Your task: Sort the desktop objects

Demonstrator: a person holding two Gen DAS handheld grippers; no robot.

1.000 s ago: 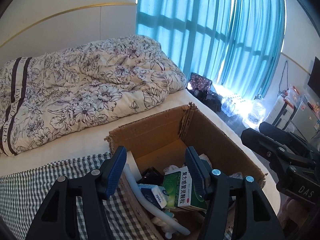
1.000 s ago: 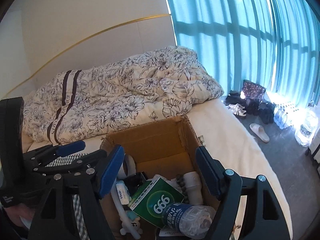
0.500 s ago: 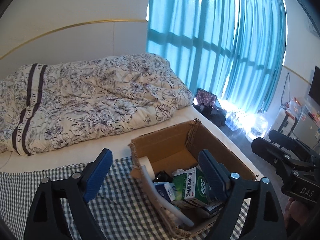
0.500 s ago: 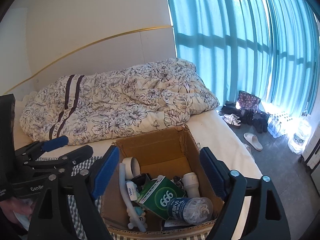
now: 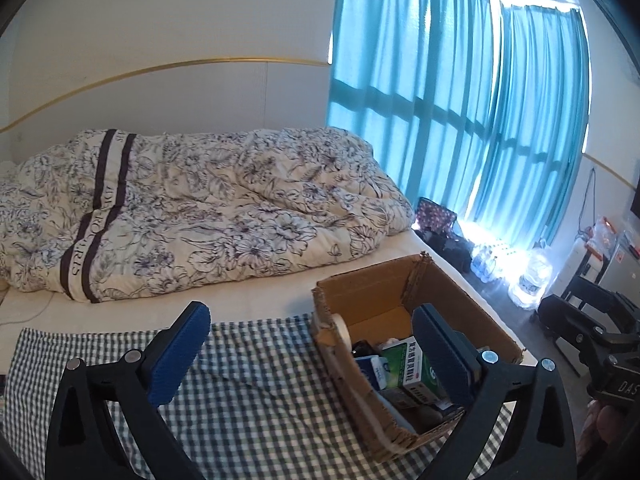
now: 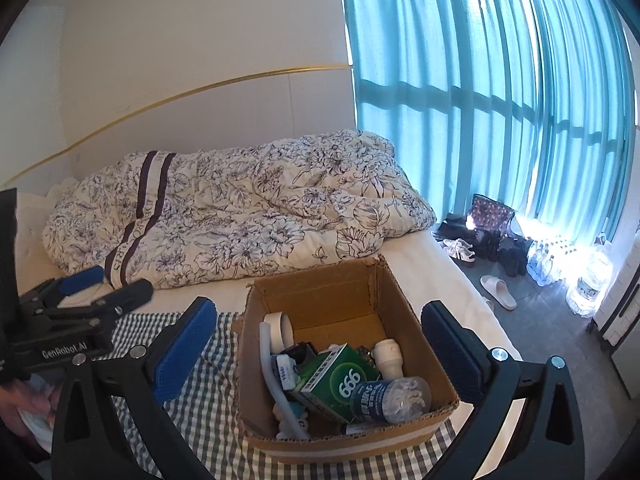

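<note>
An open cardboard box stands on a checked cloth on the bed. Inside lie a green medicine carton, a clear bottle with a blue label, a tape roll, a white tube and a white cylinder. My right gripper hovers above and before the box, jaws opening, nothing in them. My left gripper hangs left of the box over the cloth, jaws also opening and empty. The carton shows past its right finger.
A floral quilt is heaped at the back of the bed. Turquoise curtains cover the window on the right. Below the bed's right edge the floor holds shoes, a slipper and water bottles.
Both grippers have drawn back and up from the box, which now looks smaller and farther off. Both pairs of jaws have spread wider. The left view has swung left onto the cloth.
</note>
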